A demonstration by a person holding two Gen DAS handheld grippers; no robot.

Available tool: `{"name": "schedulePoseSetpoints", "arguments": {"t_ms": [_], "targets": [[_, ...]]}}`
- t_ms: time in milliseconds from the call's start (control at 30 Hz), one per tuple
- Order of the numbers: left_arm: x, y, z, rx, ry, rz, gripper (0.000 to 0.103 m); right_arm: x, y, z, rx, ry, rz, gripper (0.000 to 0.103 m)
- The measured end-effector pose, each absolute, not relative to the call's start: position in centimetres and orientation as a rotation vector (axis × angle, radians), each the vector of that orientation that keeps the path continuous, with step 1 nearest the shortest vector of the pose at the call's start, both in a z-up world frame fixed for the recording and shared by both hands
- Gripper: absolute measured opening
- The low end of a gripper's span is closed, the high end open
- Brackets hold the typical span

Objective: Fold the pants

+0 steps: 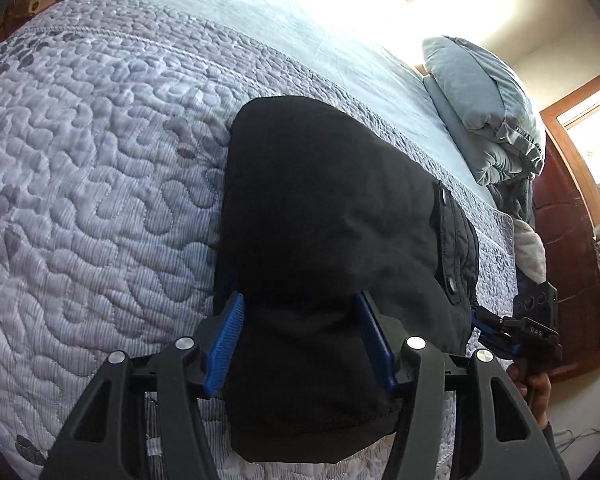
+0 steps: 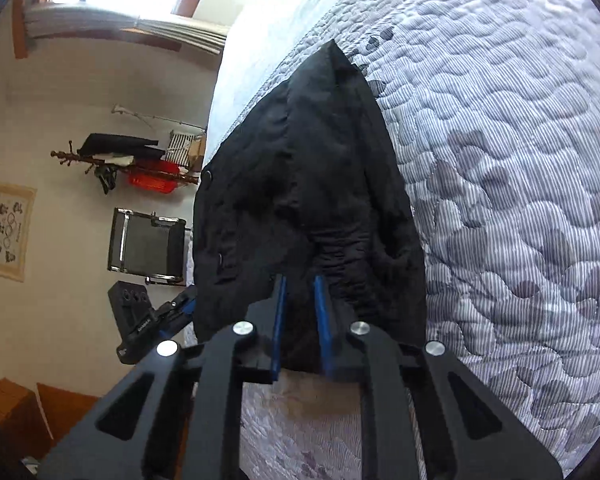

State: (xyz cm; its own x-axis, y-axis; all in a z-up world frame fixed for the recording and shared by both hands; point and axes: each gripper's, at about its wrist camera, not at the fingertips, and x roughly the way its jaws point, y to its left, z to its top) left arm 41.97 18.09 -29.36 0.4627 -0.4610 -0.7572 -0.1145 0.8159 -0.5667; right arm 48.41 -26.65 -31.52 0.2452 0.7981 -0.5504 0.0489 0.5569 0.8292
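Black pants [image 1: 324, 208], quilt [image 1: 92, 168] open leftward

Left wrist view rides right behind the left hand-held gripper [image 1: 302, 340], tilted down, close over the black pants [image 1: 324, 216] on the quilted bed [image 1: 100, 160], pillows [image 1: 488, 120] beyond to its right. Right wrist view sits behind the right hand-held gripper [image 2: 302, 320], equally near, looking along the pants [image 2: 300, 184] with the wall [image 2: 80, 100] off to its left. Both views share the pants and quilt, and each catches the other hand-held gripper at the pants' edge.
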Motion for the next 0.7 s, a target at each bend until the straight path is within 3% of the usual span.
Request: {"name": "schedulePoseSetpoints", "arguments": {"t_ms": [133, 167, 233, 367, 433, 700], "targets": [[41.1, 19.8, -29.3, -0.732, 1.036, -0.252, 0.059, 47.8, -27.6, -30.4, 0.887, 1.207, 0.603, 0.029], [40.7, 20.3, -29.2, -0.758, 1.02, -0.248, 0.063, 47.7, -27.9, -29.9, 0.891, 1.19, 0.593, 0.037], [39.8, 21.4, -28.7, -0.793, 0.979, -0.212, 0.078, 46.9, -29.0, -28.8, 0.866, 1.157, 0.544, 0.044], [37.9, 22.0, -26.6, -0.753, 0.929, -0.185, 0.085, 46.0, -29.2, -26.2, 0.758, 1.106, 0.475, 0.045], [36.8, 21.6, -25.2, -0.687, 0.918, -0.141, 0.093, 45.3, -28.8, -24.8, 0.685, 1.07, 0.428, 0.05], [32.5, 18.2, -18.9, -0.455, 0.856, -0.092, 0.099, 40.9, -25.9, -20.6, 0.513, 0.98, 0.313, 0.074]]}}
